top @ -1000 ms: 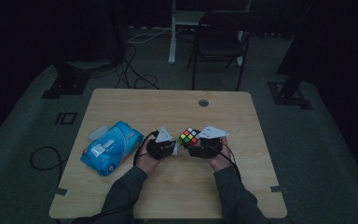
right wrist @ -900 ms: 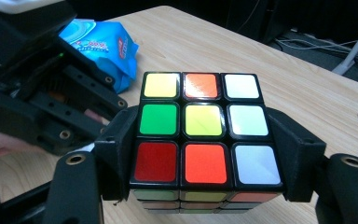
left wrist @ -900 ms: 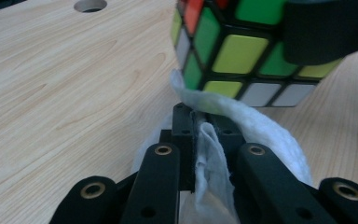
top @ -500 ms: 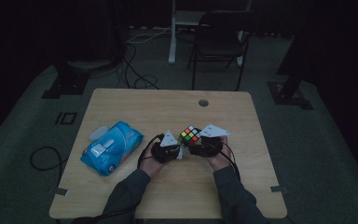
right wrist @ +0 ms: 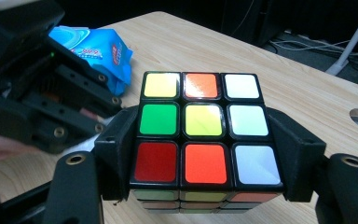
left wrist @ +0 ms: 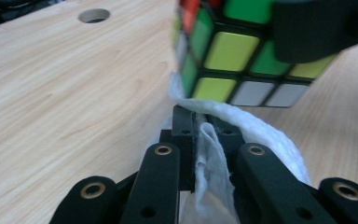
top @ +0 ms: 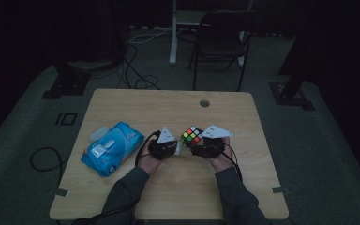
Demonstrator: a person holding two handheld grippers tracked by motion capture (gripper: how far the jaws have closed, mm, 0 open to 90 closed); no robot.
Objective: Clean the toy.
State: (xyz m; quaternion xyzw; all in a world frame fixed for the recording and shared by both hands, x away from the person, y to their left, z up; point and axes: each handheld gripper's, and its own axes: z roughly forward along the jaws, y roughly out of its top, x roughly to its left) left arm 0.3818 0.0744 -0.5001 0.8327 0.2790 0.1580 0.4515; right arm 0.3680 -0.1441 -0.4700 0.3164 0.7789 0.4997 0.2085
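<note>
A scrambled colour cube [right wrist: 203, 135] is clamped between the jaws of my right gripper [right wrist: 205, 144], held just above the wooden table [top: 168, 112]. My left gripper [left wrist: 196, 122] is shut on a white wet wipe [left wrist: 214, 154], and the wipe's upper fold touches the cube's [left wrist: 233, 51] lower edge. In the high view the two grippers face each other at the table's middle, the left gripper [top: 166, 144] and right gripper [top: 209, 145] with the cube [top: 192, 136] between them.
A blue pack of wet wipes [top: 108, 149] lies on the table's left part, also seen as the pack [right wrist: 98, 49] behind the left gripper [right wrist: 42, 107]. A round cable hole [top: 205, 103] sits near the far edge. A chair [top: 220, 42] stands beyond the table.
The left gripper with the wipe has edged slightly toward the cube. The right gripper and the cube have stayed in place.
</note>
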